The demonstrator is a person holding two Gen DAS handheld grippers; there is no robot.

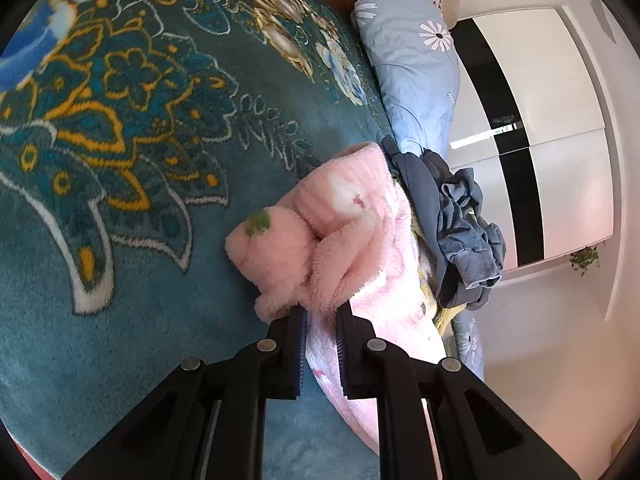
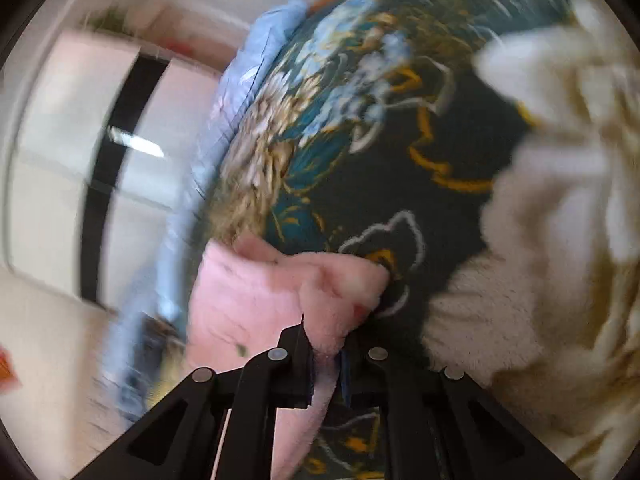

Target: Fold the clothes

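A pink fleece garment (image 1: 344, 216) lies bunched on a teal flower-patterned blanket (image 1: 140, 160), with one end trailing toward the camera. My left gripper (image 1: 321, 310) is shut on a fold of that pink fleece near its lower edge. The right wrist view is blurred. There the pink fleece garment (image 2: 256, 292) runs down between the fingers of my right gripper (image 2: 326, 340), which is shut on it. A cream fleece garment (image 2: 560, 240) lies heaped to the right of that gripper on the blanket (image 2: 400, 200).
A light blue pillow with daisies (image 1: 412, 72) lies along the bed's far edge. Crumpled blue-grey clothes (image 1: 460, 224) are piled beside the pink fleece. Beyond the bed stands a white wardrobe with a black strip (image 1: 560, 120). Light blue bedding (image 2: 248, 72) borders the blanket.
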